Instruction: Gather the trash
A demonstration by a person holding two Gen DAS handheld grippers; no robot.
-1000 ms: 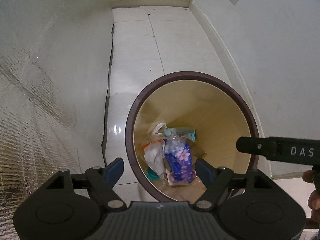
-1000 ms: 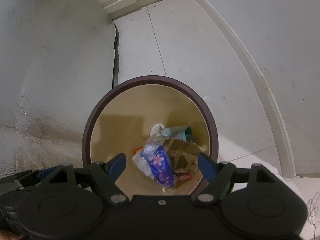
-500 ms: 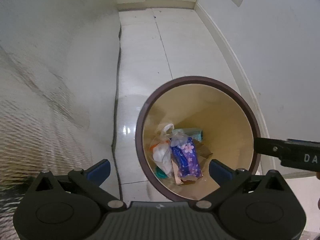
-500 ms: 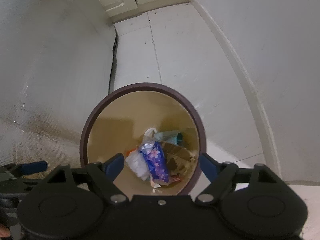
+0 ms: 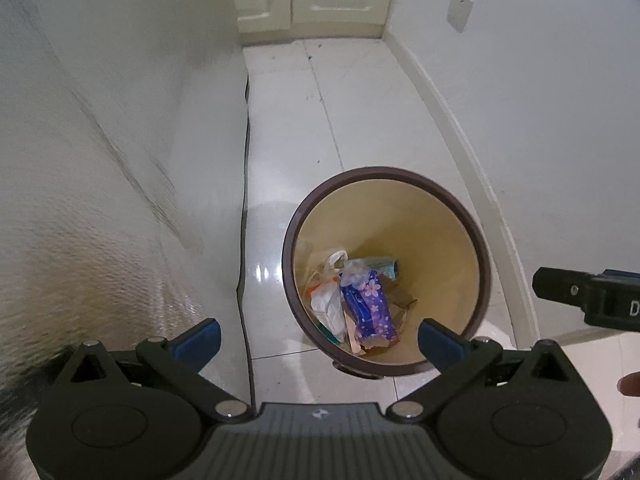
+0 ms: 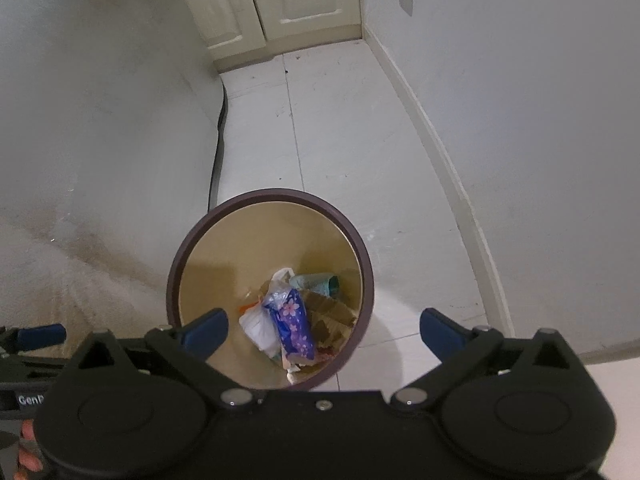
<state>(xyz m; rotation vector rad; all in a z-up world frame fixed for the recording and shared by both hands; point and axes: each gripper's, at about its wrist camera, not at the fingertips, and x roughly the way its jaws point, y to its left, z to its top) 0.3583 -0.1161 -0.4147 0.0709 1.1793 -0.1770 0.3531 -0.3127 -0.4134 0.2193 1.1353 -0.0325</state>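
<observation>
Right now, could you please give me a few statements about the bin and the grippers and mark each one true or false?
1. The bin stands upright on the floor. True.
2. The bin is empty. False: it holds trash, with a blue floral packet and a white bag among it.
3. The left gripper grips the floral packet. False: its jaws stand wide apart above the bin with nothing between the pads.
4. The right gripper holds nothing. True: its jaws are opening, with nothing between them.
5. A lid covers the bin. False: the top is open and the trash shows inside.
</observation>
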